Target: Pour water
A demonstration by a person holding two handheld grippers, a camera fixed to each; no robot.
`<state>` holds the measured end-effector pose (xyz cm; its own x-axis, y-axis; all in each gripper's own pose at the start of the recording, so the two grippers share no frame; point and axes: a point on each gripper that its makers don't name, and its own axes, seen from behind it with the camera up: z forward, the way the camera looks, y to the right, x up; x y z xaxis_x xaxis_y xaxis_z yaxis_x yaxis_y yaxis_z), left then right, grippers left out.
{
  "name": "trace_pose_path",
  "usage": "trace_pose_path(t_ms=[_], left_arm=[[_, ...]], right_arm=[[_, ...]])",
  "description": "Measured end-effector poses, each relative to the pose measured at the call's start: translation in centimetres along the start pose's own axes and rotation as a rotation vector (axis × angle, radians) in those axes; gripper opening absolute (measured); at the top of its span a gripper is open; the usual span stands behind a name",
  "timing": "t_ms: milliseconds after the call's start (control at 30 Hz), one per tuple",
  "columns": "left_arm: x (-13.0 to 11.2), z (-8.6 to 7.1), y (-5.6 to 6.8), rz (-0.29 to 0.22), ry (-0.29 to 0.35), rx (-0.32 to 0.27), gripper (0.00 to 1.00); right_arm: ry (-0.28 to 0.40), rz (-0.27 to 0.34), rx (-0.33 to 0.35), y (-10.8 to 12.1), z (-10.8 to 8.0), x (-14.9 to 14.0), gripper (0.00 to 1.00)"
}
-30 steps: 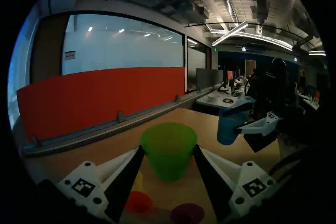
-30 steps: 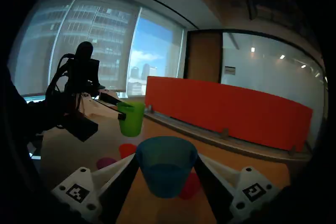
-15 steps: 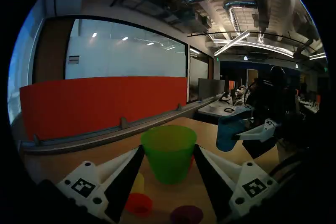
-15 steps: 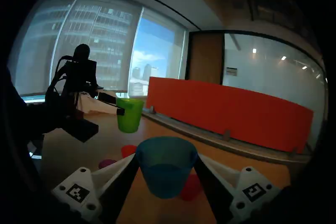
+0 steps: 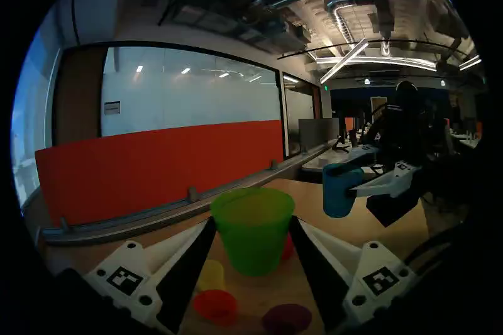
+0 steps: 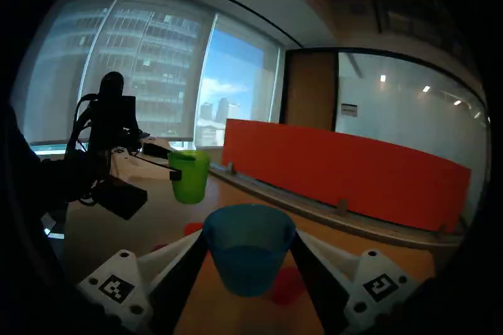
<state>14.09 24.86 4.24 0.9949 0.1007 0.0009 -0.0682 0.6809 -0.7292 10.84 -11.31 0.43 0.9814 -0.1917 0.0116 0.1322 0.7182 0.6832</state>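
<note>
A green cup (image 5: 253, 228) sits upright between the white fingers of my left gripper (image 5: 253, 234), which is shut on it above the wooden table (image 5: 390, 234). My right gripper (image 6: 249, 253) is shut on a blue cup (image 6: 249, 254) with water in its lower half. In the left gripper view the blue cup (image 5: 339, 189) hangs to the right, held by the other gripper. In the right gripper view the green cup (image 6: 187, 175) hangs at the left, level with the blue one and apart from it.
Small cups lie on the table below: a red one (image 5: 215, 305), a yellow one (image 5: 210, 272), a purple one (image 5: 286, 318), and a red one (image 6: 286, 283). An orange partition (image 6: 352, 171) with a rail runs along the table's far edge. Windows (image 6: 138, 77) stand behind.
Both grippers have risen with their cups; the table and the small cups sit lower in the views. In the left gripper view the blue cup has moved up and stands more upright.
</note>
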Motion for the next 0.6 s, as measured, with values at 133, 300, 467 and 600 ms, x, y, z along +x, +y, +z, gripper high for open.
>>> trace_pose_path(t_ms=[133,300,467,600], left_arm=[[-0.3,-0.5,0.5,-0.014,0.013,0.007,0.85],[-0.8,-1.2,0.6,-0.04,0.036,0.027,0.85],[-1.7,-1.8,0.8,-0.063,0.04,0.035,0.85],[-1.7,-2.3,1.0,-0.076,0.045,0.033,0.85]], right_arm=[[0.007,-0.008,0.004,-0.2,0.2,0.8,0.91],[0.013,-0.015,0.014,-0.6,0.6,1.7,0.91],[0.029,0.0,0.025,-0.9,1.1,2.5,0.91],[0.041,0.017,0.033,-1.1,1.4,3.1,0.91]])
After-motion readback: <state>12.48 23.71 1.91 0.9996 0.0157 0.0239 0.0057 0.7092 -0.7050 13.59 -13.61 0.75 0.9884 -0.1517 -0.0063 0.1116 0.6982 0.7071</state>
